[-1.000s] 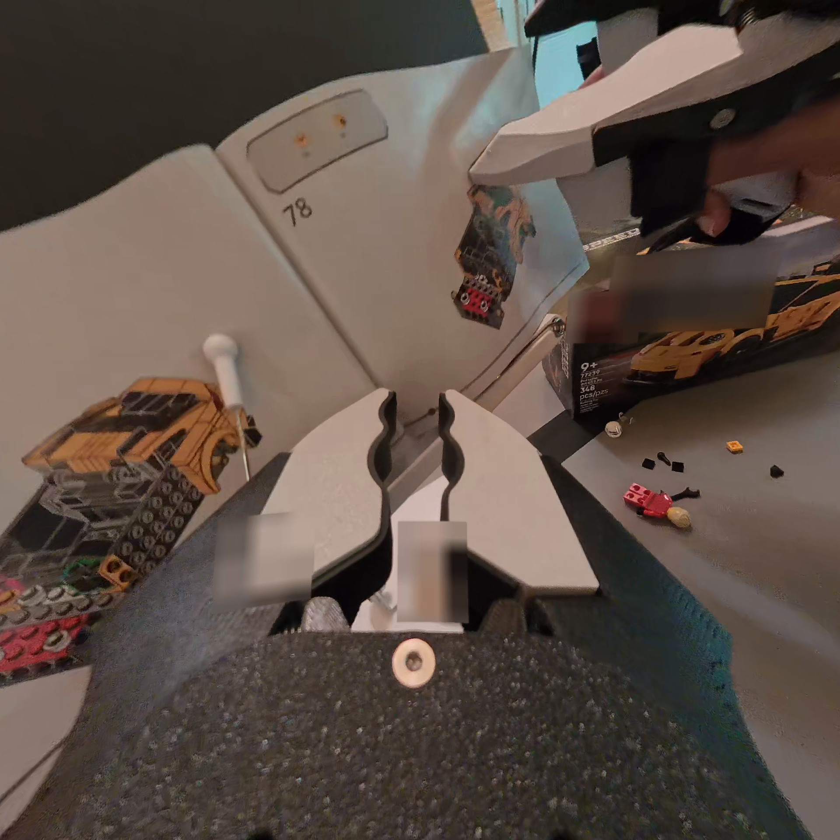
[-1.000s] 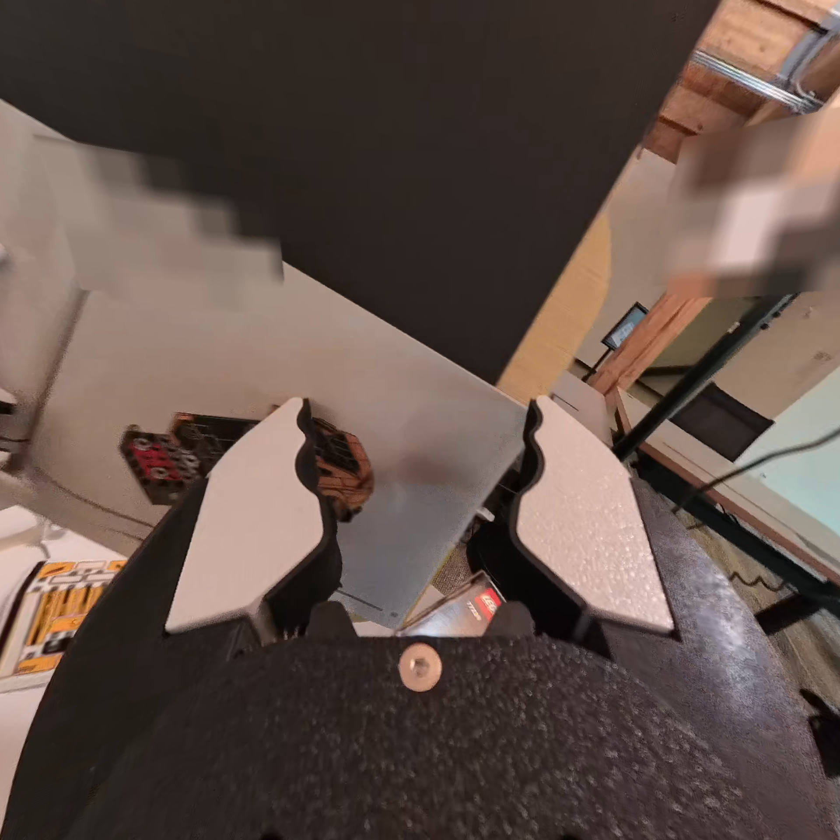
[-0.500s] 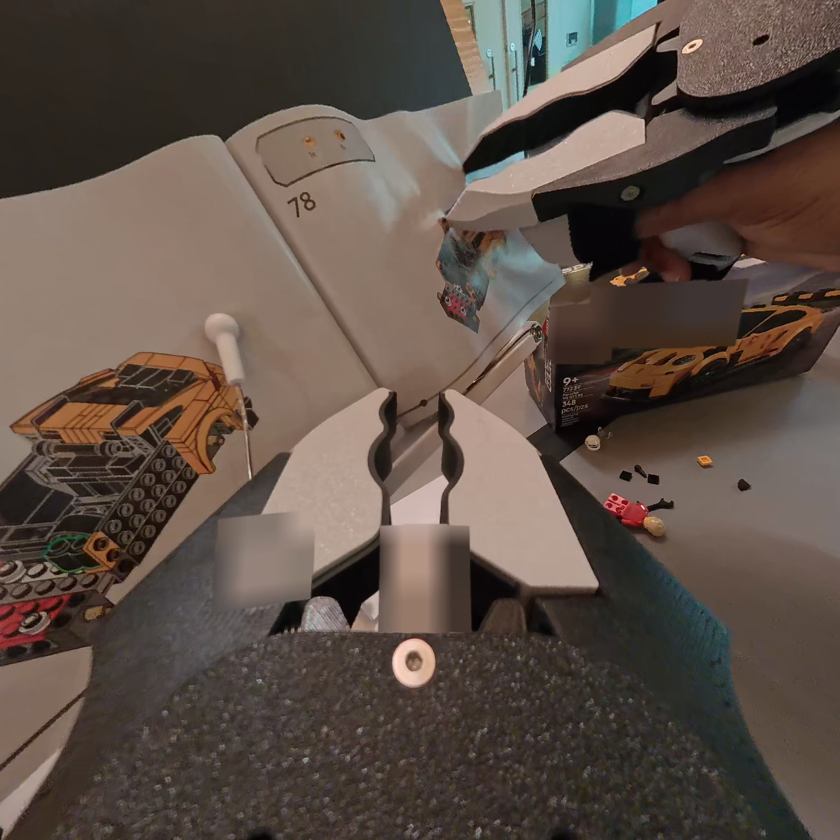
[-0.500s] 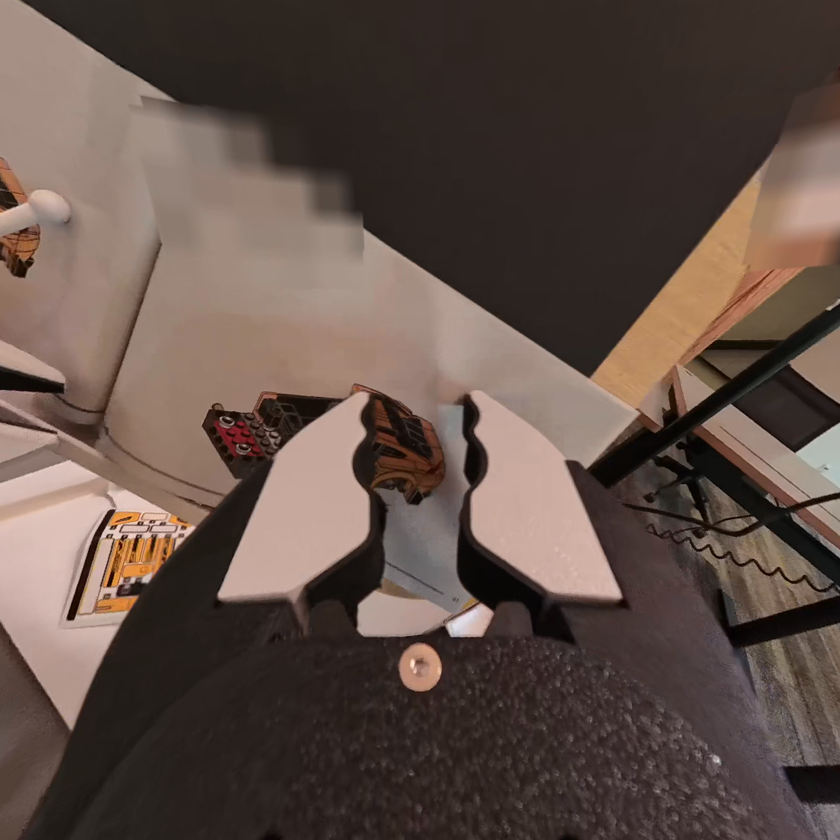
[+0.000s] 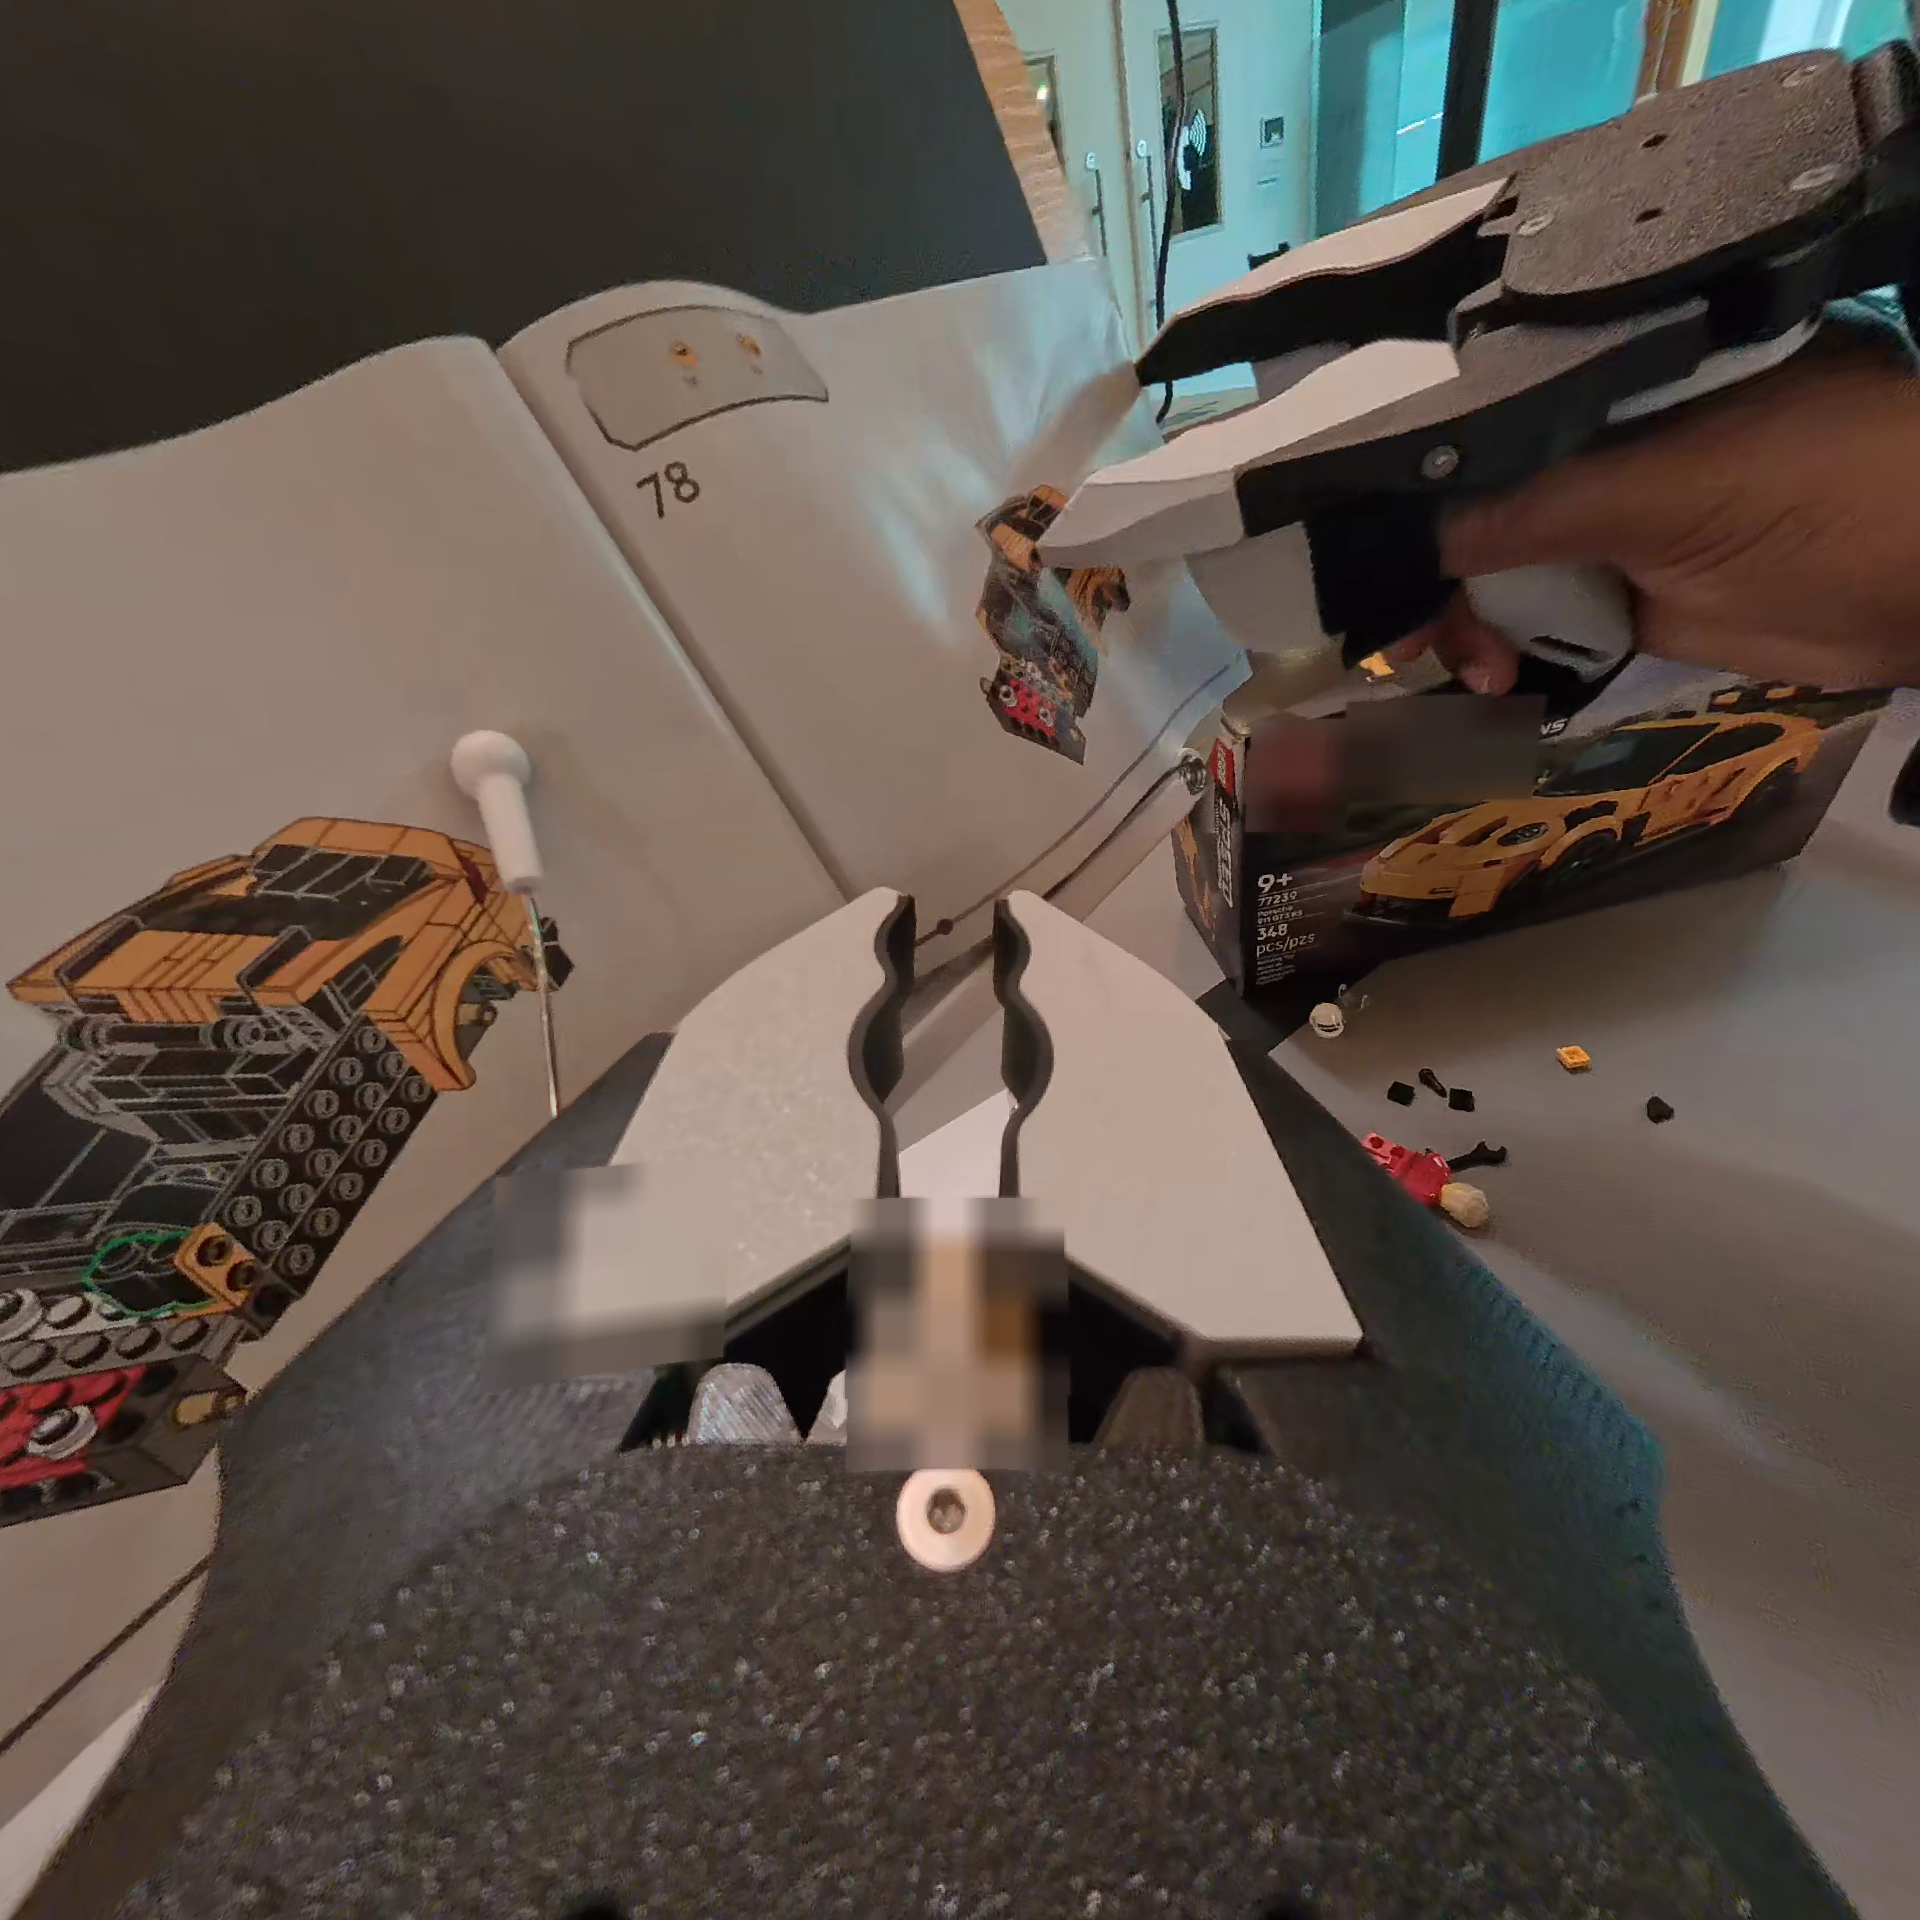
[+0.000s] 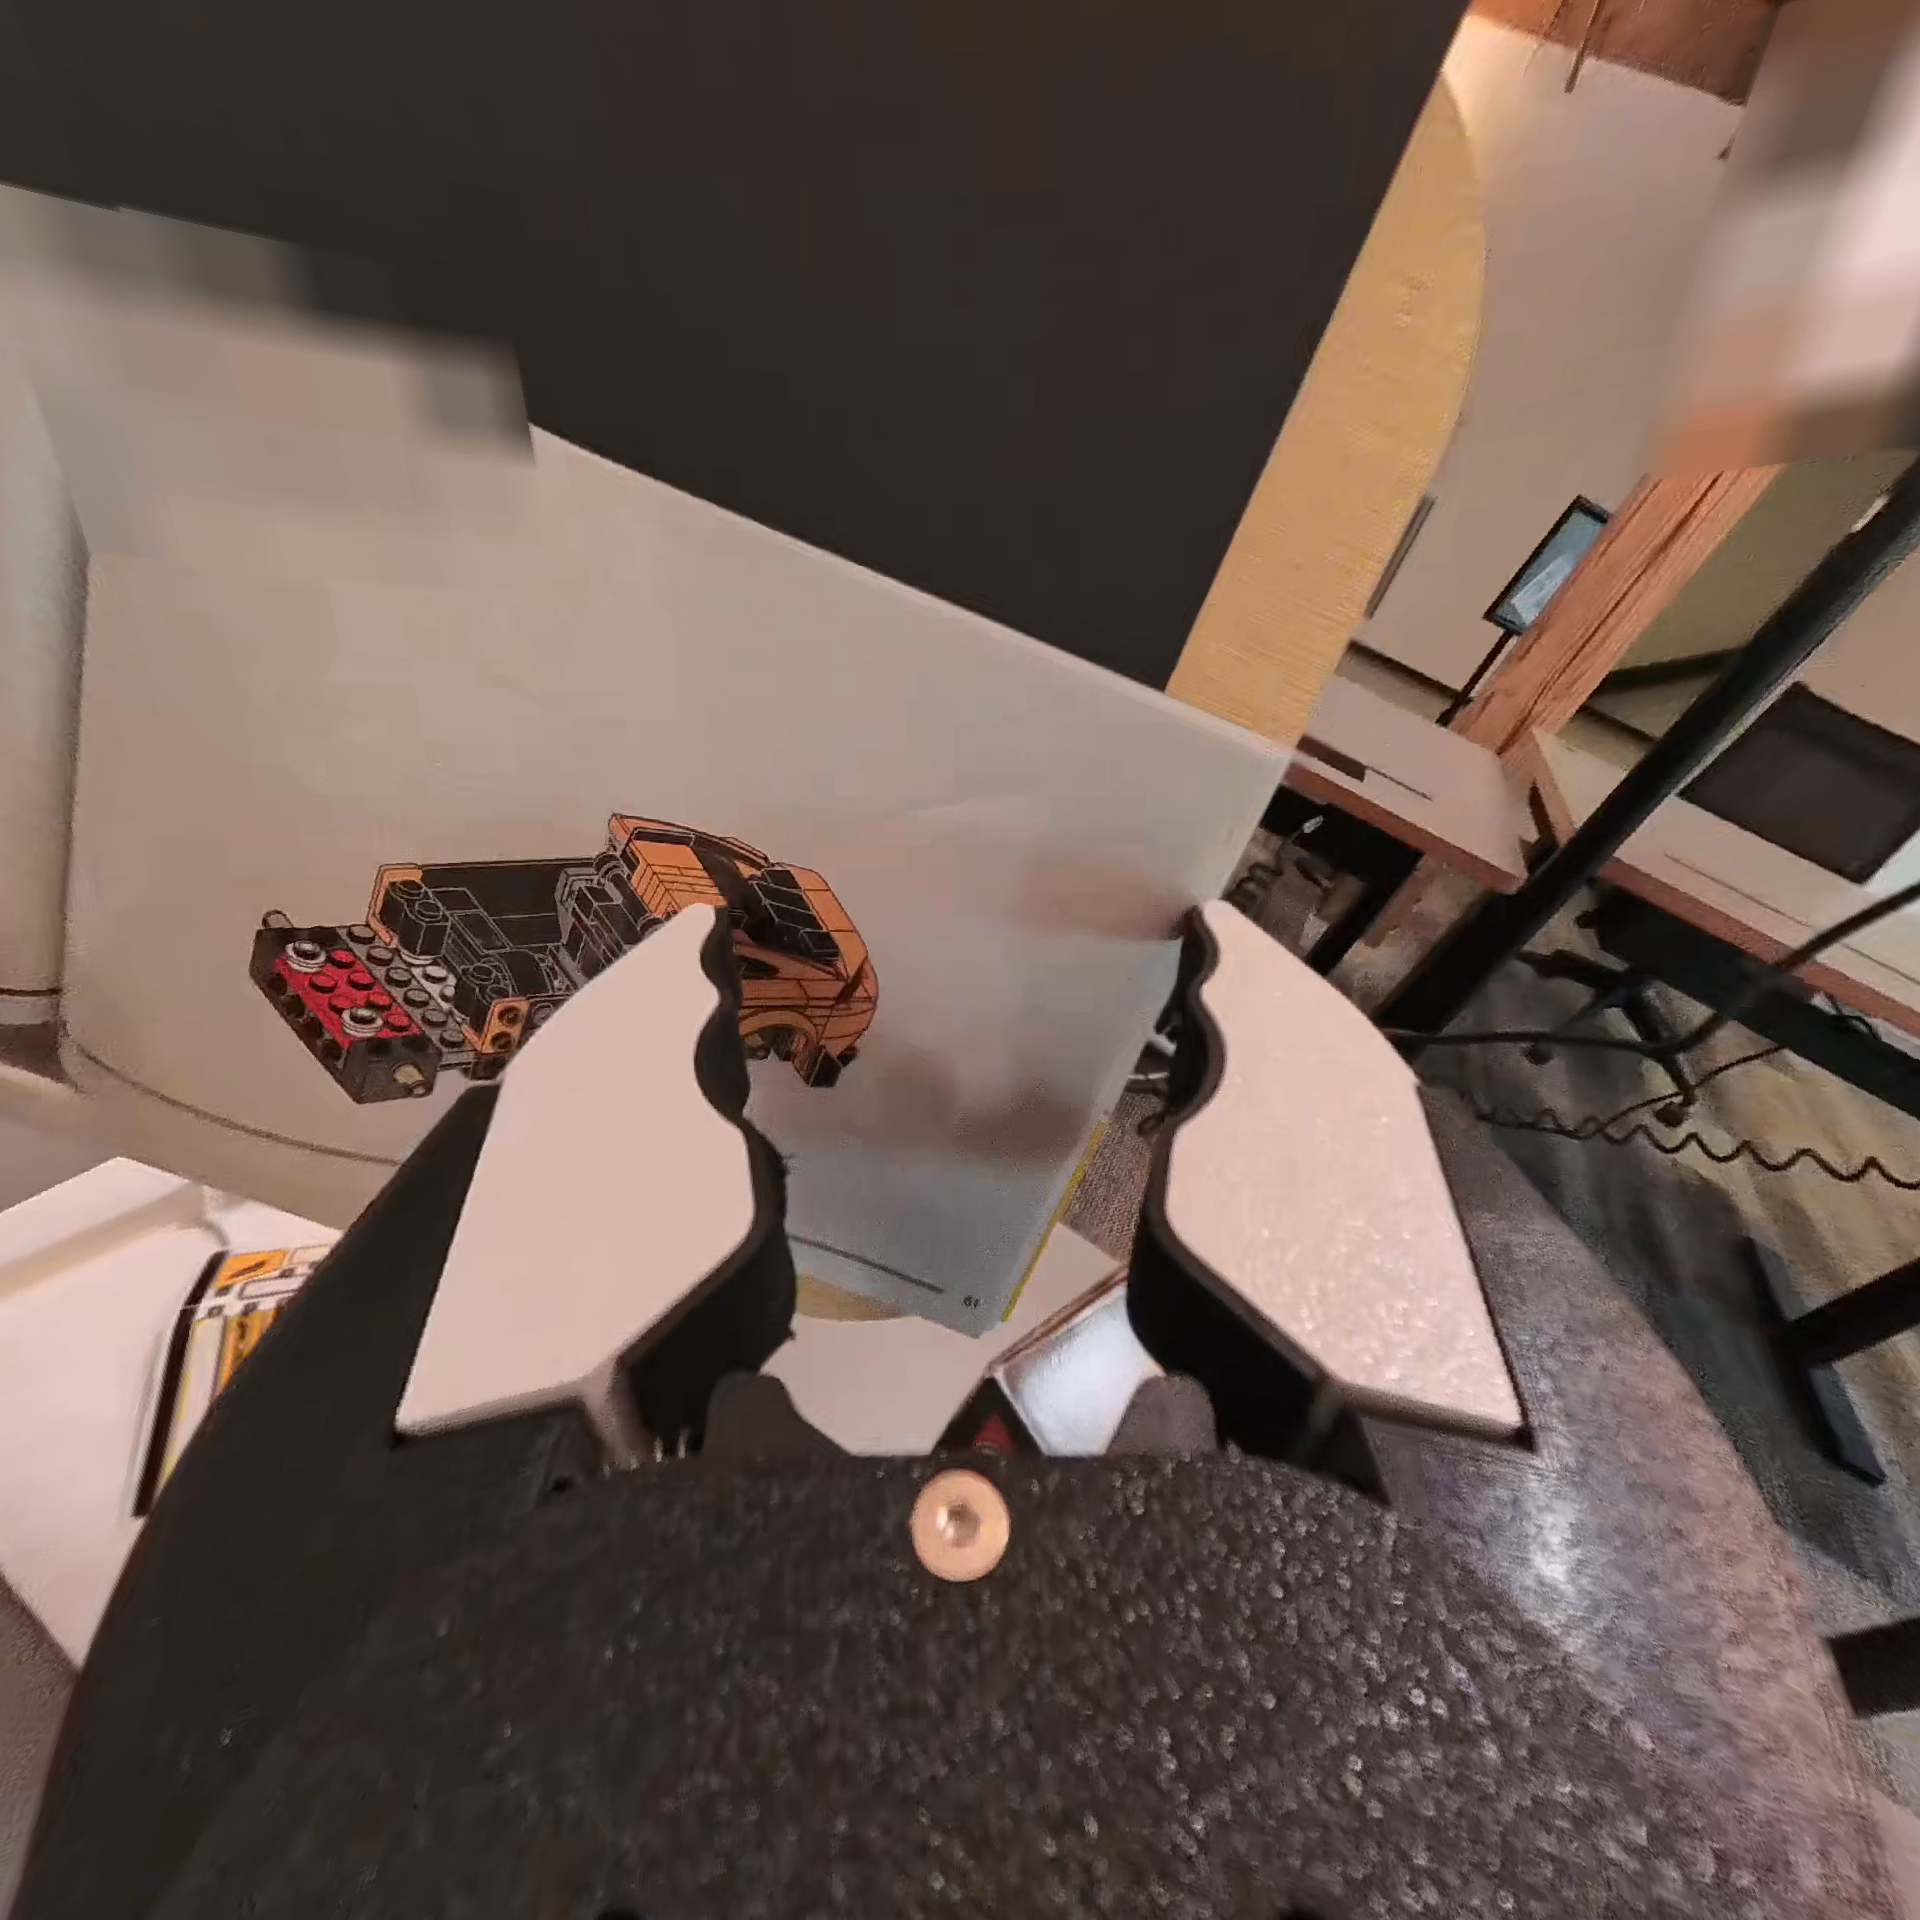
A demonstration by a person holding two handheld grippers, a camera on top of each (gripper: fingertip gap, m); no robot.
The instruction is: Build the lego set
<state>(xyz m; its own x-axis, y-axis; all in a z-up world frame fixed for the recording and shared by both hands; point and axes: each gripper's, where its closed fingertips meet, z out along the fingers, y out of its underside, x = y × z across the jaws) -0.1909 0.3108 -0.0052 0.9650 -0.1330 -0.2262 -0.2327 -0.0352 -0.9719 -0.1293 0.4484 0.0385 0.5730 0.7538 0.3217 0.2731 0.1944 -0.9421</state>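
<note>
In the left wrist view, our left claw (image 5: 951,935) is nearly closed with a narrow gap, grasping nothing, at the lower edge of the open instruction booklet (image 5: 436,582). In the right wrist view, our right claw (image 6: 951,935) gapes wide and empty before the booklet's lifted page (image 6: 623,707).

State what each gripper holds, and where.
Neither holds anything. The left gripper stands narrowly open before the instruction booklet; the right gripper is wide open near its page.
</note>
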